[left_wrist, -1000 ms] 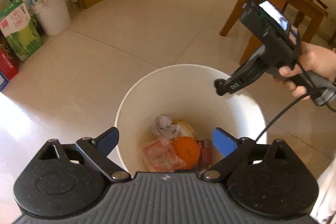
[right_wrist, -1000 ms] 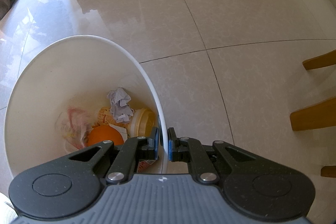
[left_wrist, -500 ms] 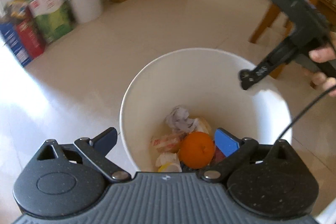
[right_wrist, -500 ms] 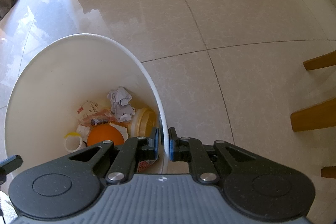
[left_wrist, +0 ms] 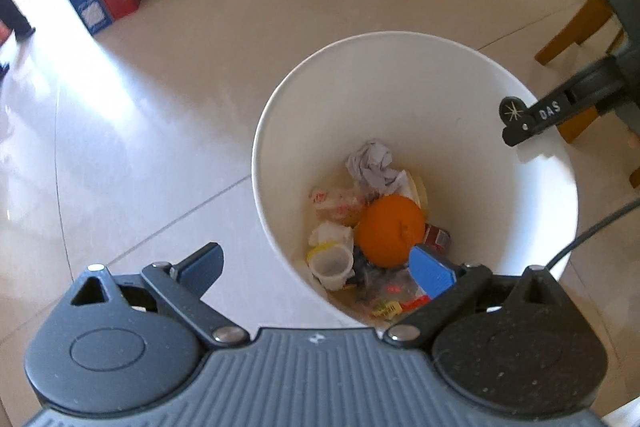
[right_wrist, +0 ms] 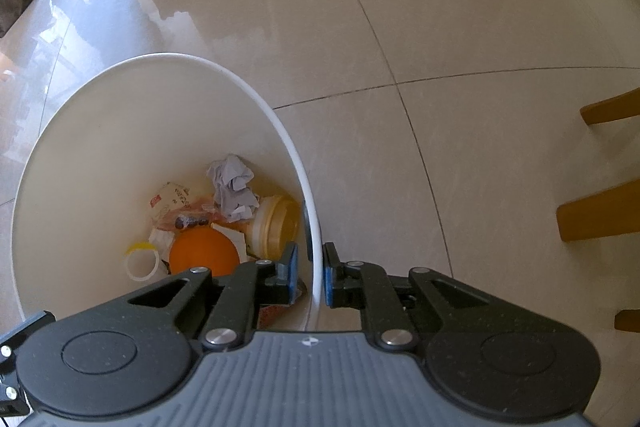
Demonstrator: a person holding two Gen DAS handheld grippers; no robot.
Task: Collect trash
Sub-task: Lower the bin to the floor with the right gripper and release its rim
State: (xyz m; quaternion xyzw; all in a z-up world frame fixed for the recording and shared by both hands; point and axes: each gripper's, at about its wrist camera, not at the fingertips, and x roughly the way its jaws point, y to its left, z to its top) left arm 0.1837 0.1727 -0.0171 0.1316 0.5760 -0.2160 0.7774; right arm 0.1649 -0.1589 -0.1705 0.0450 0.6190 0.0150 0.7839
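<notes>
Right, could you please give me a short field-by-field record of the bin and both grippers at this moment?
bin: white bin, upright on the tiled floor
contents: orange, crumpled paper, plastic cup, wrappers
left gripper: open, empty, above the bin's mouth
right gripper: shut on the bin's rim, one pad inside, one outside
task status: trash lies in the bin
</notes>
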